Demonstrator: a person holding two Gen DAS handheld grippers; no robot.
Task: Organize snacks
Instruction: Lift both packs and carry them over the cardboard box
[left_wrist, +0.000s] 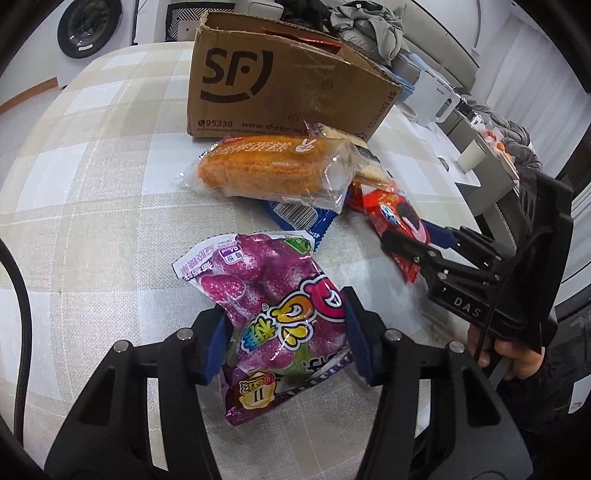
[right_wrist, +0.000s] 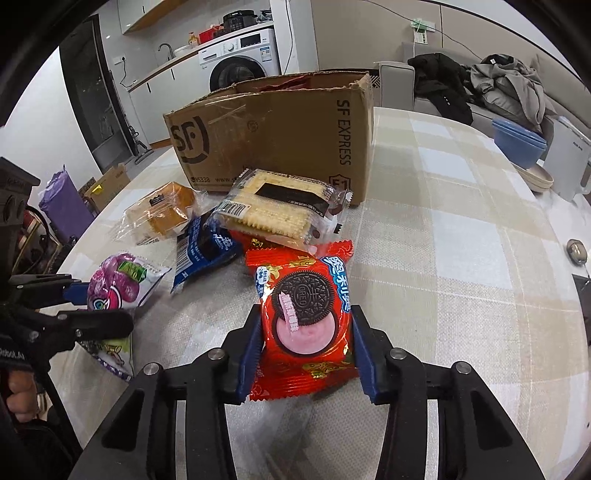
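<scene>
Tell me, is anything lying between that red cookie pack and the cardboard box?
Yes. The right gripper is shut on the Oreo pack, and a cracker pack lies directly between it and the box, with a blue packet beside that. The box is open on top, so lifting over them looks feasible.

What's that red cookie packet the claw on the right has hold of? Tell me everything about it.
The red Oreo packet is a glossy crinkly plastic wrapper, sealed, printed with a dark sandwich cookie over pink cream and blue lettering. It lies face up, pinched at both side edges between the blue pads of the right gripper, just in front of a cracker pack on the checked tablecloth.
</scene>
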